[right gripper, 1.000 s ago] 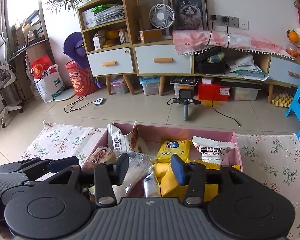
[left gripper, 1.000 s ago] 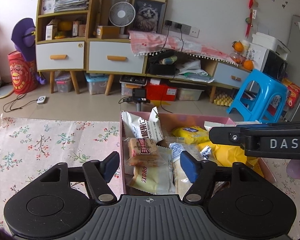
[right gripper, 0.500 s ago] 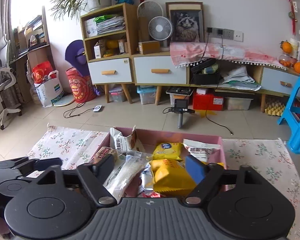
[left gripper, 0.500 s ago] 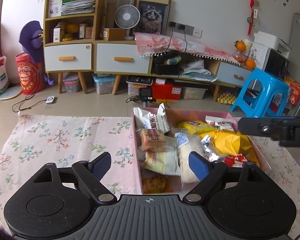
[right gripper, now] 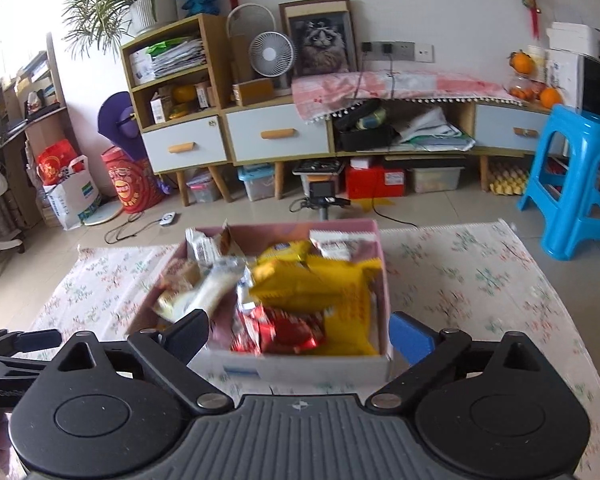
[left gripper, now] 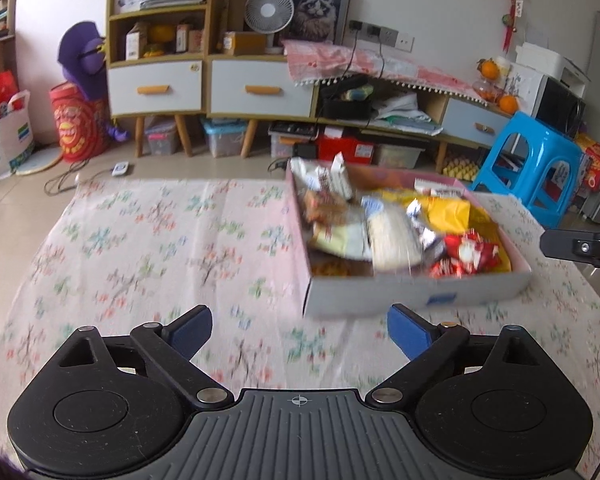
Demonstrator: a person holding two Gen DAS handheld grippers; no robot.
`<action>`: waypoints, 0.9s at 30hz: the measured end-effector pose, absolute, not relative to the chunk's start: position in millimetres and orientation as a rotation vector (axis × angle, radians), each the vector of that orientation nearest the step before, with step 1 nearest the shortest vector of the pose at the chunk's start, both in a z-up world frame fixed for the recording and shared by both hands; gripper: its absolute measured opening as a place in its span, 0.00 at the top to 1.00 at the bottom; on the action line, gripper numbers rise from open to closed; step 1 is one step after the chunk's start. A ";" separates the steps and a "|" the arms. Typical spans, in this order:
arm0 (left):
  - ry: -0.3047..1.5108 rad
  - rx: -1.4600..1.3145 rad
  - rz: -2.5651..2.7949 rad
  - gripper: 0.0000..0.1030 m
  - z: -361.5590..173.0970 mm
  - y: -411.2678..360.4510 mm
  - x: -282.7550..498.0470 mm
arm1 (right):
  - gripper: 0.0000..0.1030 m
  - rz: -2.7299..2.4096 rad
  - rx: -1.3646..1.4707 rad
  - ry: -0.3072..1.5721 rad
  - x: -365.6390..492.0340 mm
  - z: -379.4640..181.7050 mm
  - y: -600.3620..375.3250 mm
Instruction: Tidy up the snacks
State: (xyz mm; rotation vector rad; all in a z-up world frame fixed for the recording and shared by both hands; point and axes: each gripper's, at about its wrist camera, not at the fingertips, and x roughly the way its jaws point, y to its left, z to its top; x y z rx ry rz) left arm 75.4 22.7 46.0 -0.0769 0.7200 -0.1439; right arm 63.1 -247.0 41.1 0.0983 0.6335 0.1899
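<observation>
Snack box full; both tools empty.
Left hand-held gripper (left gripper: 299, 330) and right hand-held gripper (right gripper: 302, 334), jaws just opened wide, hold nothing; box (left gripper: 412, 294) contents blurred, apparently packets.

- Box (left gripper: 416, 294): pink inside, pale grey-white outer wall with a small blue label.
- Snack packets in the box: yellow bags (right gripper: 300, 280), red wrappers (right gripper: 284, 328), white packets (left gripper: 324, 176) at its 12 o'clock end.
- Desk cloth (left gripper: 148, 248): pale pink with green-and-red floral sprigs.
- Left claw (left gripper: 300, 334) and right claw (right gripper: 300, 334): black bodies, blue pads.
- Stool (right gripper: 580, 184) at 2 o'clock: bright blue.
- Cabinet drawers (left gripper: 156, 86): pale blue-white, orange handles.
</observation>
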 end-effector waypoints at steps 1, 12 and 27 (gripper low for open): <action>0.730 -0.079 -0.138 0.06 44.4 23.4 70.8 | 0.13 0.189 0.095 0.638 58.4 40.1 -245.9; 0.840 -0.104 -0.064 0.05 41.3 24.3 30.1 | 0.11 0.195 0.107 0.702 8.5 36.8 -233.9; 0.822 0.003 0.002 0.00 66.5 -1.9 -12.7 | 0.08 0.145 0.023 0.761 -32.3 26.6 -218.8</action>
